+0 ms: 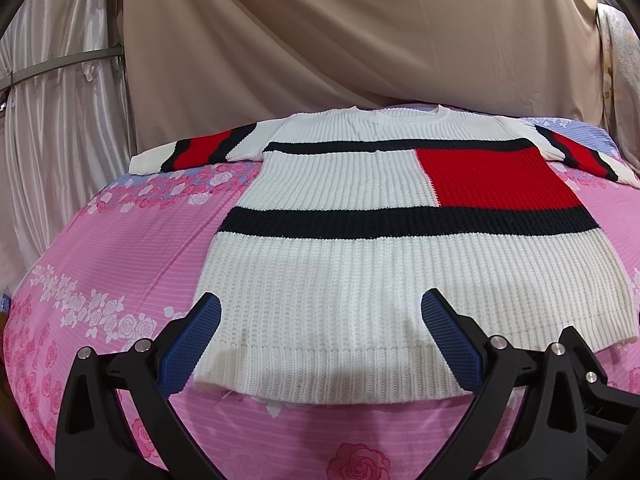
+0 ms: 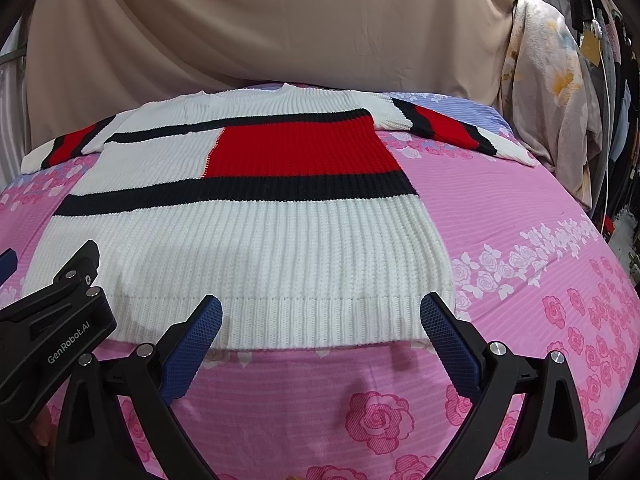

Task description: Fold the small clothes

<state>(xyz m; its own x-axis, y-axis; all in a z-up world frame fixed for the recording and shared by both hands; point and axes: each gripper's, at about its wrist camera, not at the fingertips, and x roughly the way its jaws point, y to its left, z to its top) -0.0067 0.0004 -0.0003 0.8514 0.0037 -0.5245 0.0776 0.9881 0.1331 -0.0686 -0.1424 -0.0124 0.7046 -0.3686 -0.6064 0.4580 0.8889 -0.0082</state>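
Blue-padded fingers [image 1: 192,344] of the left claw [image 1: 320,340] are seen nearest the lens, spread wide and holding nothing; between them the left part of the sweater's ribbed hem is framed. No contact between pads and knit can be confirmed. The right claw [image 2: 320,340] is likewise held wide and empty, with its pads poised at the hem near the sweater's right bottom corner. In the right wrist view the black body of the left claw, marked "GenRobot.AI", is seen just beside the right one.

Bed [image 1: 100,240]: the carrying surface, covered by a pink sheet printed with roses and a lilac band toward the far edge. Most of both views is filled by it.

Backdrop cloth [image 1: 320,40]: a beige sheet is hung behind the bed's far edge; a pale satin curtain [image 1: 52,120] is seen at the left.

Sweater [image 1: 360,272]: a white ribbed knit with short sleeves is laid flat and unfolded across the middle of the bed, the neckline toward the far edge and the hem close to the near edge. Two dark navy bands are run across the chest, with a red block enclosed between them on the right. Both sleeves, striped red and navy, are spread outward toward the far corners.

Hanging garments [image 2: 560,100]: pale clothes are seen beyond the bed's right edge.
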